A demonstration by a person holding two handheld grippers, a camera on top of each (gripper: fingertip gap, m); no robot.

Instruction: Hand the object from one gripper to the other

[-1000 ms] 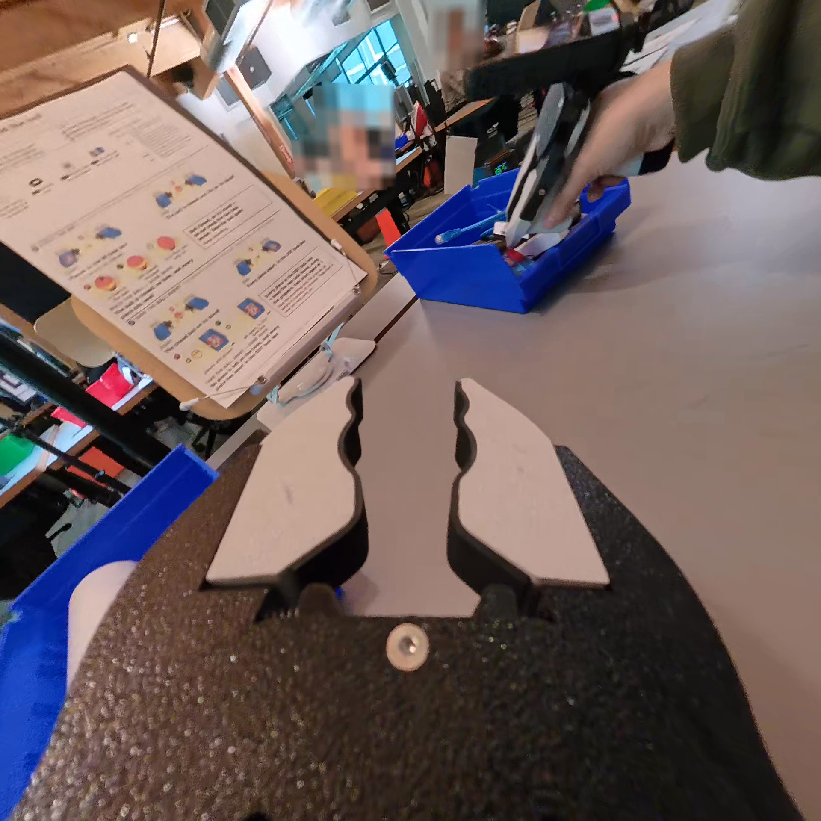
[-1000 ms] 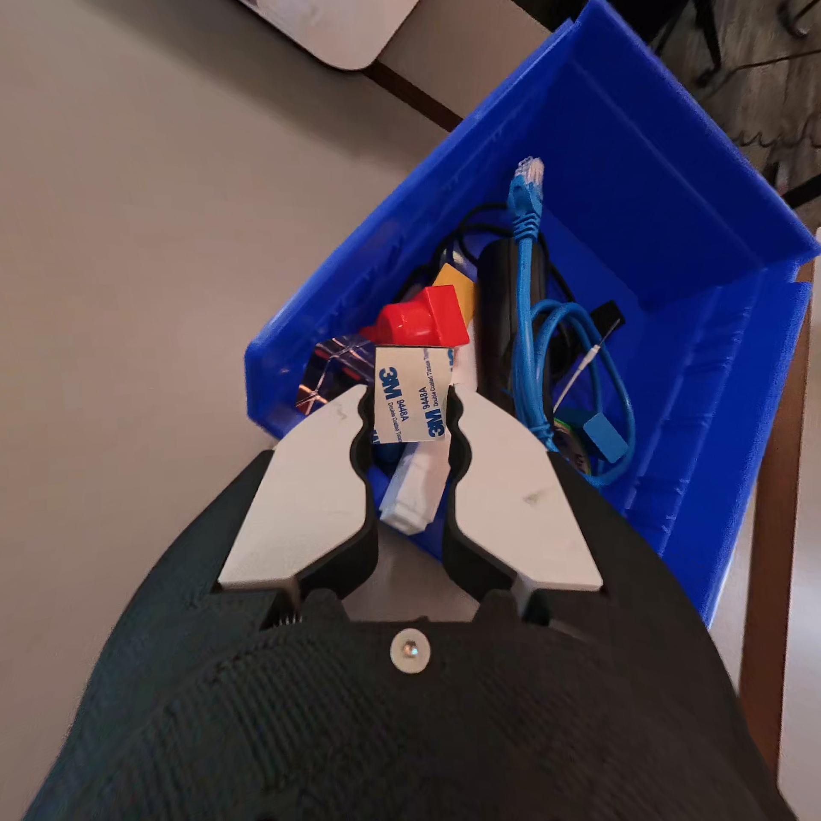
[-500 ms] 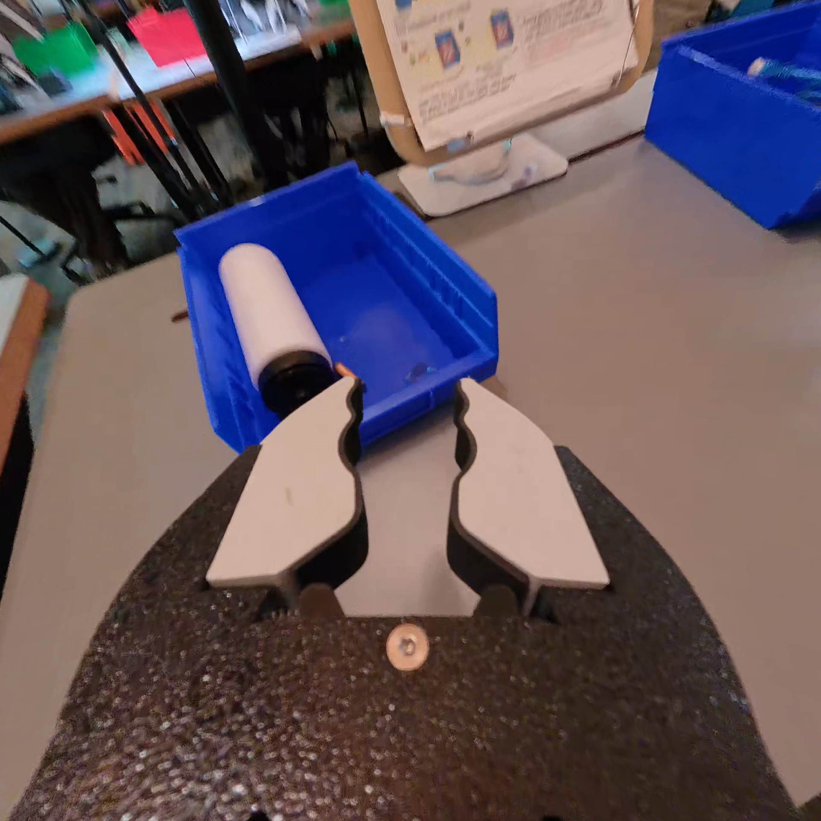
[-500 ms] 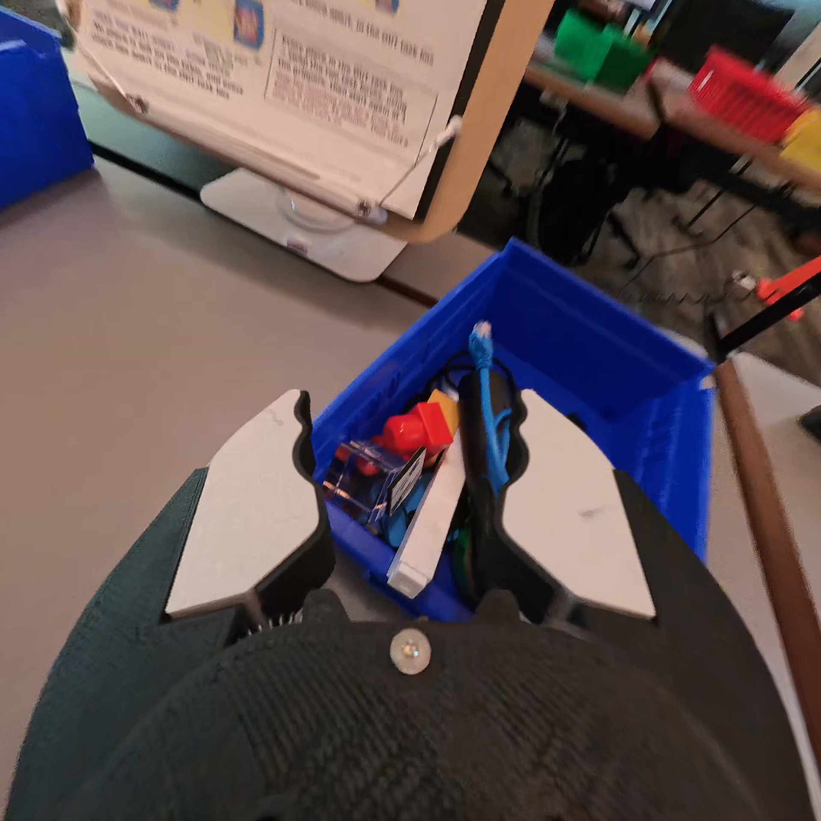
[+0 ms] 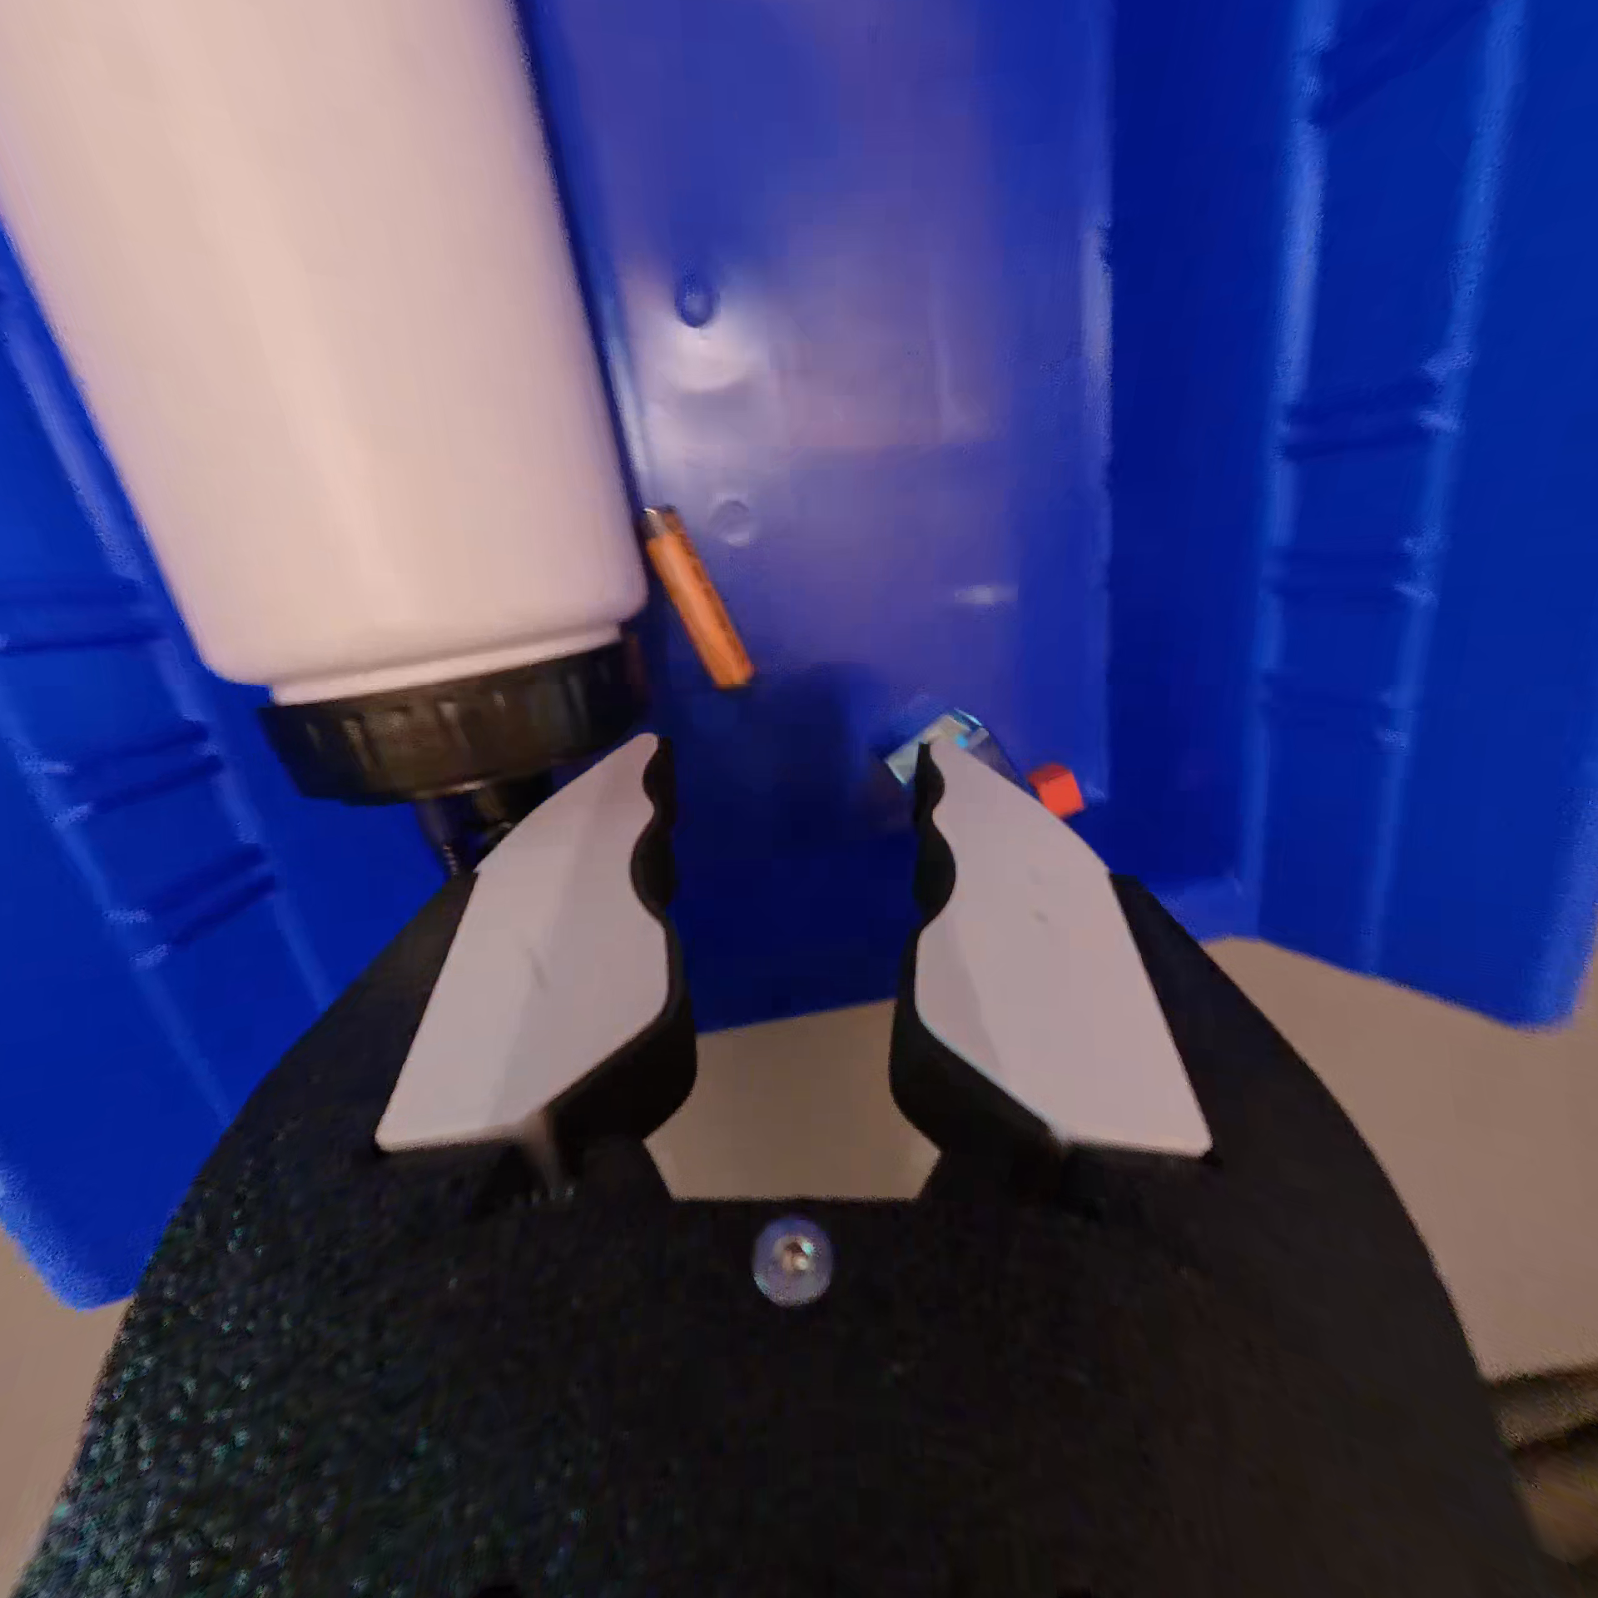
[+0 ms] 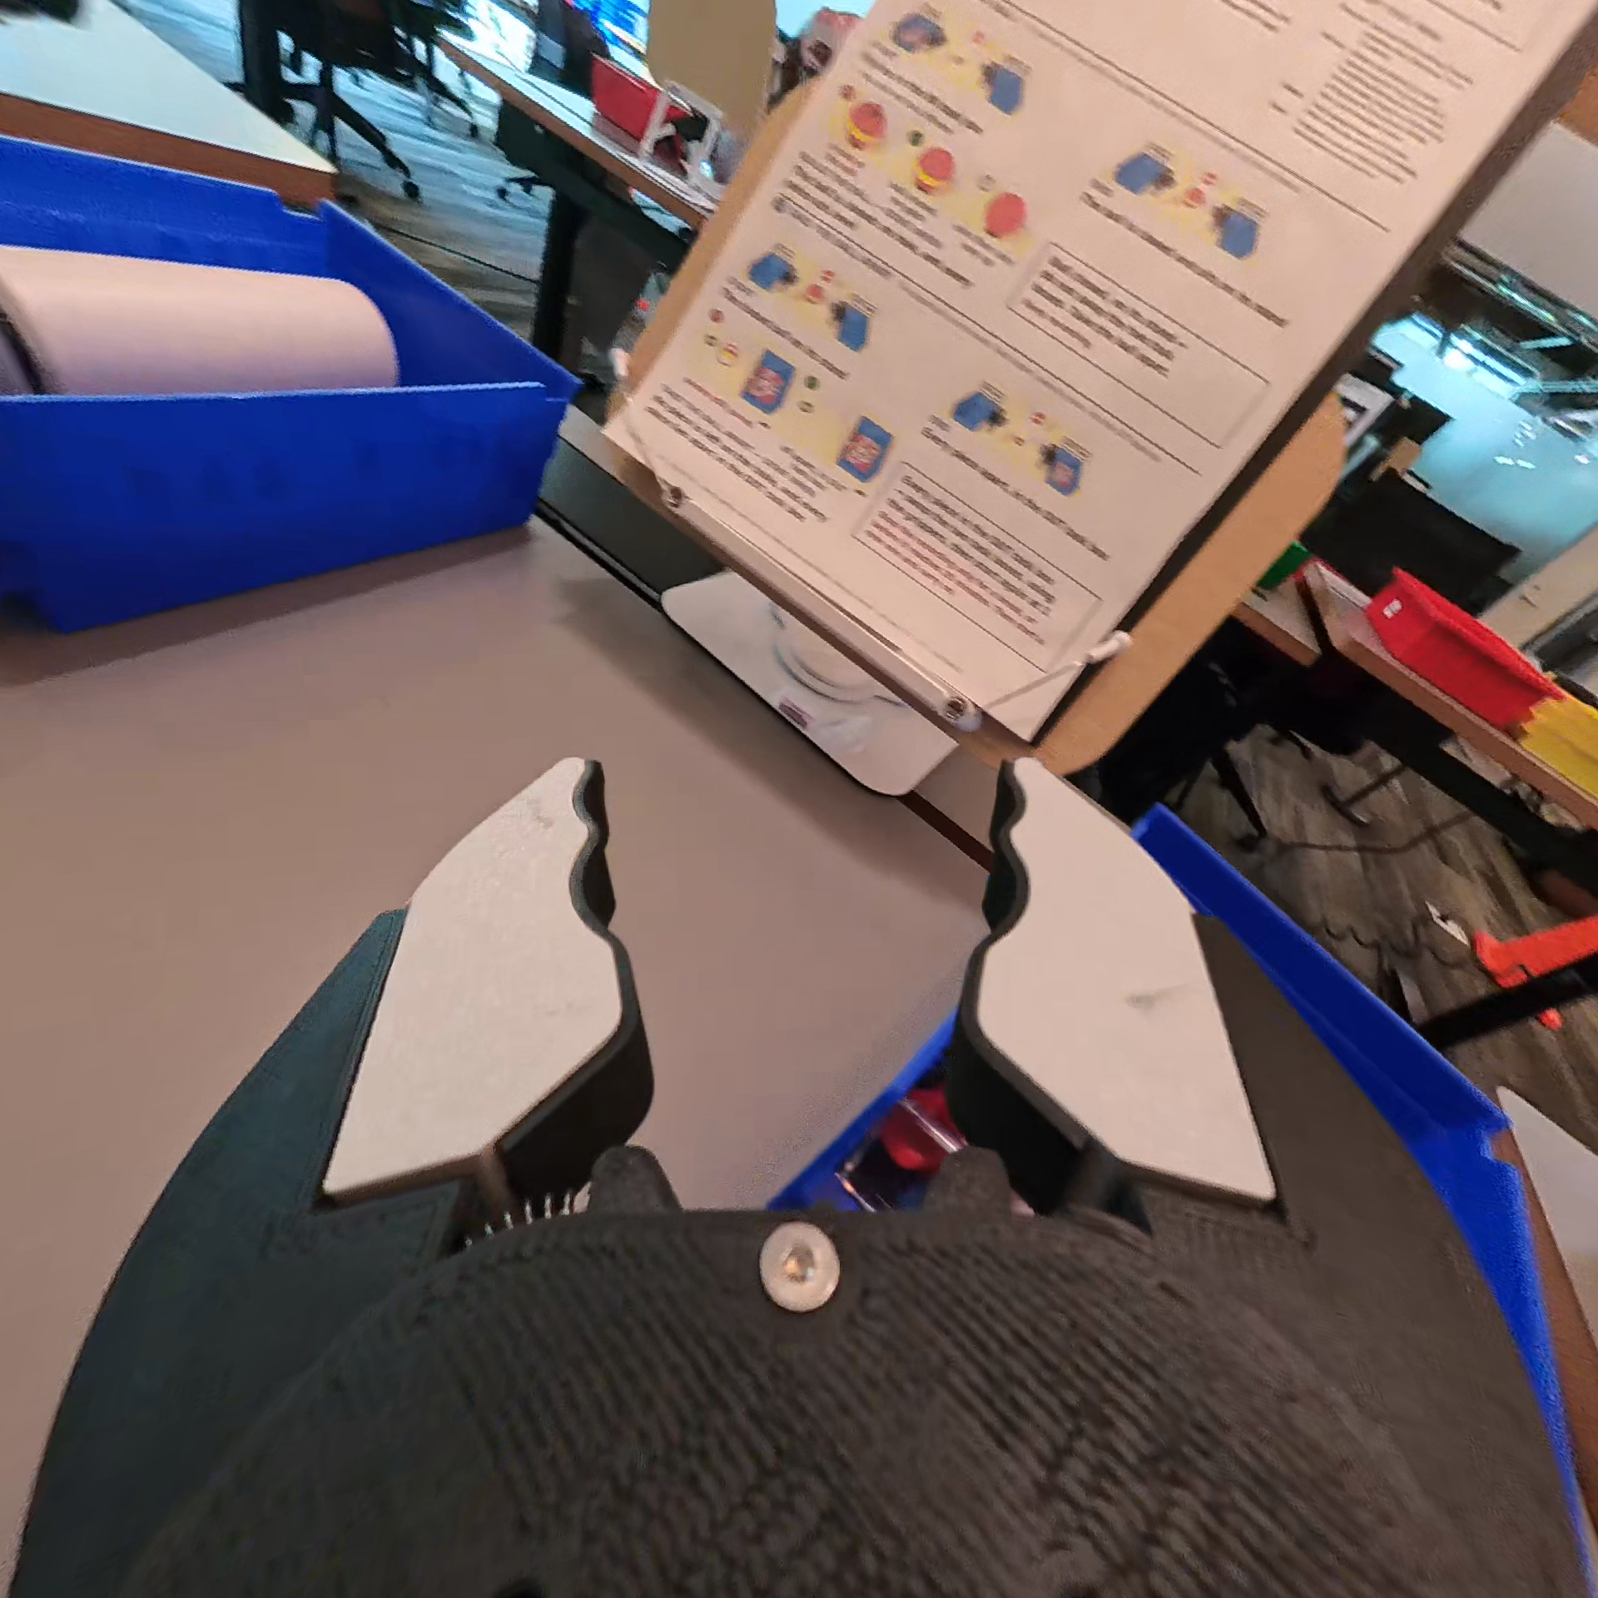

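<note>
Bottle point(image 5: 320, 346), white with a black cap, lies on its side in the blue bin point(image 5: 1383, 519) on the counter point(image 6: 259, 735). Left claw point(image 5: 791, 761) is open and empty, dipped into the bin beside the cap, likely to grab something. Right claw point(image 6: 800, 778) waits wide open, ready to take it.
</note>
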